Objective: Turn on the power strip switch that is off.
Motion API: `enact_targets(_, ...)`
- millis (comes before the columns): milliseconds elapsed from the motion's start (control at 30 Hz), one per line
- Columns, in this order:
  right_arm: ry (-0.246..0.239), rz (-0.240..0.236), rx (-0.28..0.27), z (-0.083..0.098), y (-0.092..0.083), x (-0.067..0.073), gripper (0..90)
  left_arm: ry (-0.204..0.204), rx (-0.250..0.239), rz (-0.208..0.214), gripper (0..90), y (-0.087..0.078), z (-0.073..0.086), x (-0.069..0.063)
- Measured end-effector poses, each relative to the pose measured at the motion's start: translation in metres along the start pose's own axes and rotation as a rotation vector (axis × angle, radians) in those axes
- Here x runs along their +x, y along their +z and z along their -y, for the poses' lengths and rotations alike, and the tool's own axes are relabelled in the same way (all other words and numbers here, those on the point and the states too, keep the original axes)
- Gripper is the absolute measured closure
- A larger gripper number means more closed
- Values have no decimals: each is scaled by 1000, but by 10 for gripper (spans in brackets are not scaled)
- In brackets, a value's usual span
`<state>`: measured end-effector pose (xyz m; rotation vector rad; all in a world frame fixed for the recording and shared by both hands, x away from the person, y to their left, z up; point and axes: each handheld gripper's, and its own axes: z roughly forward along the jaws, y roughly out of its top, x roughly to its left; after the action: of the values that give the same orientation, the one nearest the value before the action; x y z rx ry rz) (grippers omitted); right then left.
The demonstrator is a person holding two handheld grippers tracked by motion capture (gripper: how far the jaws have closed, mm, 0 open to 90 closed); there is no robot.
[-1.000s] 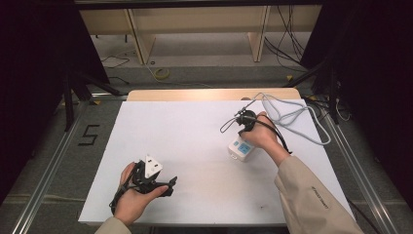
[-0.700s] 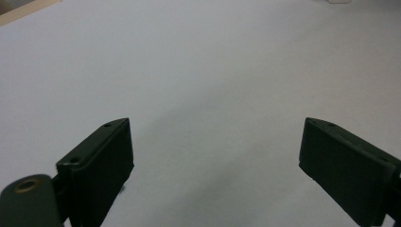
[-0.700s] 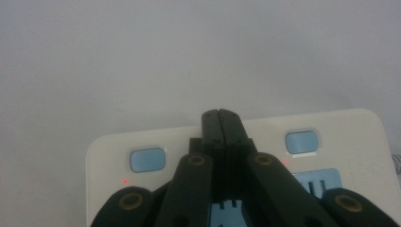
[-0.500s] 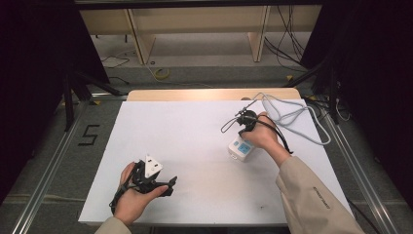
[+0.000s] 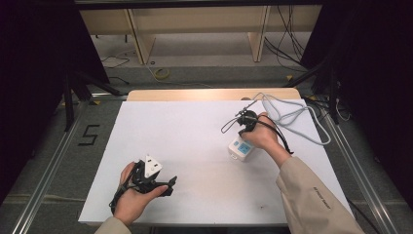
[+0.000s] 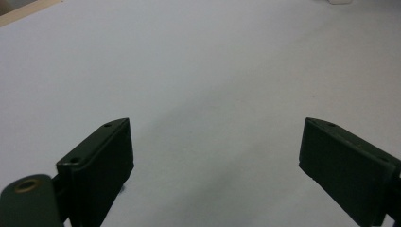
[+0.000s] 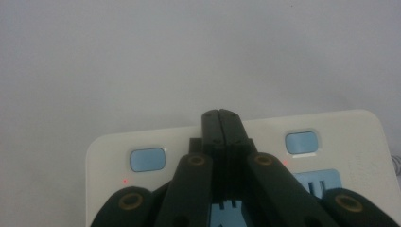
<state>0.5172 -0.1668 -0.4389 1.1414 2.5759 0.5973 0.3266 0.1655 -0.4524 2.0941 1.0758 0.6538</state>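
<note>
Only a floor marking (image 5: 89, 135) reads "5".

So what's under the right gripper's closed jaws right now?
The right gripper sits over a white power strip with light blue buttons. Its jaws are closed together. The strip's middle is covered by the gripper, so touching can't be confirmed.

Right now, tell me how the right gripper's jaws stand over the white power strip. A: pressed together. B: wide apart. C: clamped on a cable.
A: in the right gripper view the right gripper has its two jaws meeting flush above the power strip.
</note>
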Motion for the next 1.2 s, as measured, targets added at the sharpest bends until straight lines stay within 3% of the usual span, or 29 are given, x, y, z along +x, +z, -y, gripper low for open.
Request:
enact_targets(233,-19,9,-11,2,-2,1,900,-1,2,1,103,1,0,0)
enact_targets(367,-23,18,-50,3,-6,-1,900,-1,3,1,103,1,0,0)
enact_targets(800,-13,29,-74,13,-15,-5,795,0,3,-1,104,1,0,0)
enact_targets(1200,27,-14,-150,35,-30,-8,651,0,8,0,106,1,0,0)
